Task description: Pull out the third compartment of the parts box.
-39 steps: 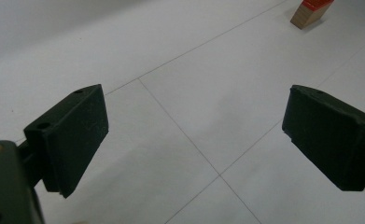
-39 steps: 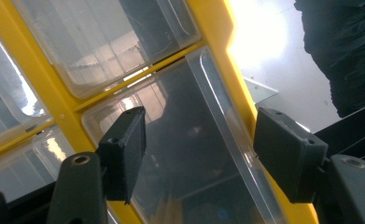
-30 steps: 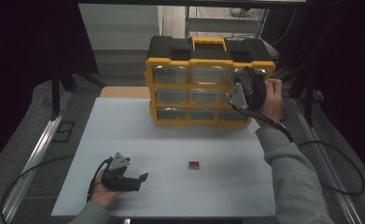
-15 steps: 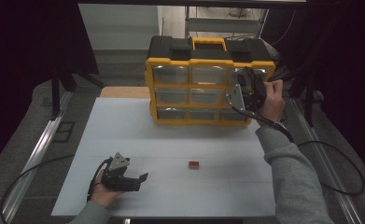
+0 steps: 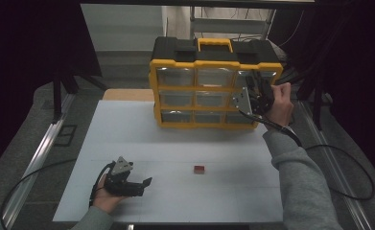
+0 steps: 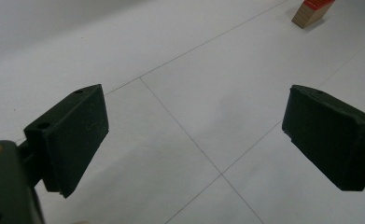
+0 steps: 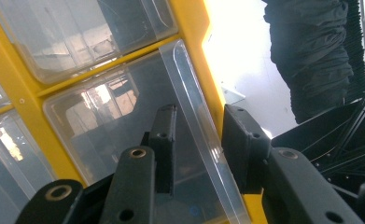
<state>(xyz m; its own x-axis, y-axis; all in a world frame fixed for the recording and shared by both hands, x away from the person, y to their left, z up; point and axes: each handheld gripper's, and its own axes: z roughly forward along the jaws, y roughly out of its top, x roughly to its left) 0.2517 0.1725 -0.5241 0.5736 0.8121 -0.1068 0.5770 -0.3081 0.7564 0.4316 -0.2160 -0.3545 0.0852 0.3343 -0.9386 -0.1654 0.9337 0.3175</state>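
A yellow and black organizer (image 5: 175,62) with clear drawers stands at the back of the white table (image 5: 142,143). My right gripper (image 5: 252,91) is held up against its right-hand column. Its jaws have just been closing around the upright clear edge of a drawer (image 7: 194,130); that edge stands between the pads, and a slim gap still shows beside the left pad. My left gripper (image 5: 146,183) rests low at the table's front left, jaws wide apart with nothing between them (image 6: 194,130). A small red-topped block (image 5: 199,169) (image 6: 311,9) lies on the table to its right.
Metal rails run along both sides of the table. A cable (image 5: 338,158) trails from the right gripper past the table's right edge. Dark drapes hang around the table. Bare white tabletop lies between the organizer and the block.
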